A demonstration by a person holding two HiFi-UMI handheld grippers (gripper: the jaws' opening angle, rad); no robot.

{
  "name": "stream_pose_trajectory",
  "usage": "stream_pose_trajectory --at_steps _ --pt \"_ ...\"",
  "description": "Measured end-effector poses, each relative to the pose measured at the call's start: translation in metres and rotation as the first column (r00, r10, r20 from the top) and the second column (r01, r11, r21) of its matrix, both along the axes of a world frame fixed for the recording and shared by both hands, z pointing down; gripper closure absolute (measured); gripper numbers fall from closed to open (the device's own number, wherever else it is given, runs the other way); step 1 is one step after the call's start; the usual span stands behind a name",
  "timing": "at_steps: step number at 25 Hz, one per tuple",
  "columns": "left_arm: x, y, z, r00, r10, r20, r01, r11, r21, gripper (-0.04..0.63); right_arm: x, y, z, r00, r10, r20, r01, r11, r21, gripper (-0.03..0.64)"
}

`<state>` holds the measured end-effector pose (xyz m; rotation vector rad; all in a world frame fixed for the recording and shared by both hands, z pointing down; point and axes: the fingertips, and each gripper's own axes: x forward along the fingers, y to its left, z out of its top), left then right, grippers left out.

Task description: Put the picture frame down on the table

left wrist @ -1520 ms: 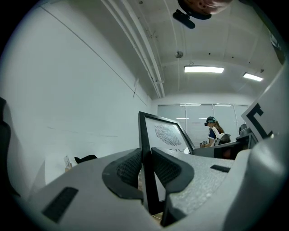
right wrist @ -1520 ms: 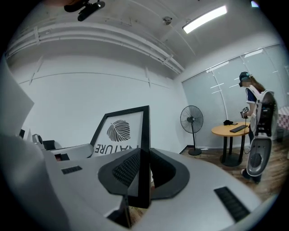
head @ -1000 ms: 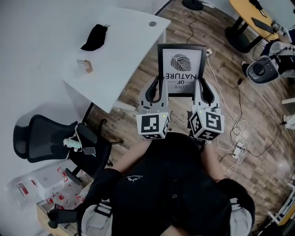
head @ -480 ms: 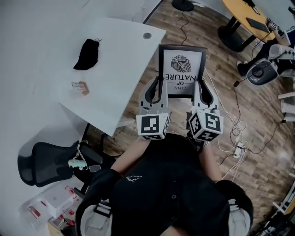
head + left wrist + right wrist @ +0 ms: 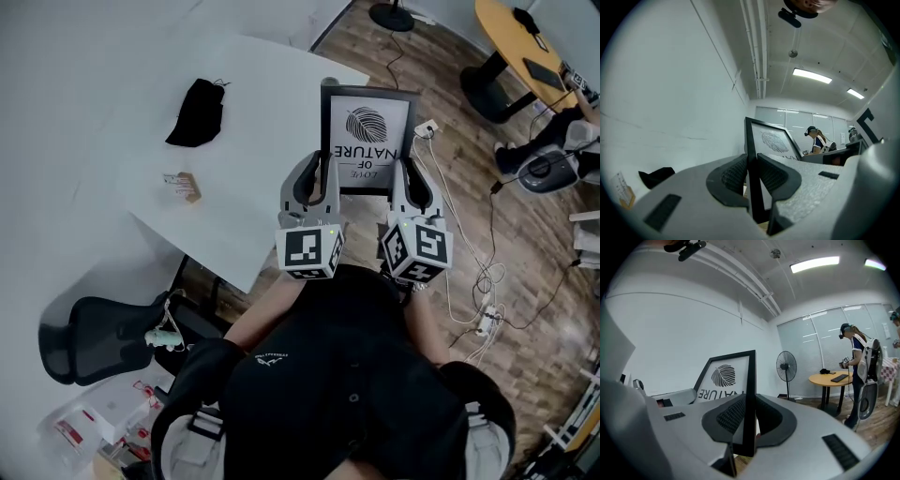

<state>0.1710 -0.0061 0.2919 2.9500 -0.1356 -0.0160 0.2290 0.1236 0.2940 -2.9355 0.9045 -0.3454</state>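
Picture frame [image 5: 368, 139] look: a thin black border is running round a white print, which is showing a dark leaf and the words LOVE OF NATURE, upside down in the head view.
Picture frame place: it is sitting in the upper middle of the head view, its left edge overlapping the table's right corner.
Picture frame state: the left gripper [image 5: 322, 174] is clamping its left rail and the right gripper [image 5: 409, 175] its right rail, both at the lower end.
Picture frame pose: its printed face is turning up toward the head camera.
Table [image 5: 253, 122]: a white top is filling the upper left of the head view.
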Motion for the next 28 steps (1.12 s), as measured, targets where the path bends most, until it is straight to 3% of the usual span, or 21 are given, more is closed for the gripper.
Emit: stream_pose_trajectory --at_steps 9,16,21,28 --pt "-0.017 -0.085 0.014 0.99 -0.142 0.015 0.142 0.99 -0.01 0.525 0.0 -0.094 0.011 0.99 -0.144 0.007 0.144 0.989 -0.016 0.552" --pt "-0.029 -0.121 0.022 0.965 -0.26 0.022 0.261 0.965 -0.018 0.524 0.002 -0.141 0.019 0.964 -0.265 0.013 0.265 0.964 -0.028 0.552" --pt "-0.032 -0.151 0.032 0.931 -0.362 0.043 0.363 0.931 -0.029 0.525 0.01 -0.18 0.027 0.929 -0.369 0.023 0.37 0.928 -0.043 0.552" --pt "-0.014 -0.194 0.033 0.854 -0.515 0.072 0.518 0.855 -0.034 0.523 0.046 -0.245 0.029 0.848 -0.528 0.05 0.53 0.846 -0.052 0.552"
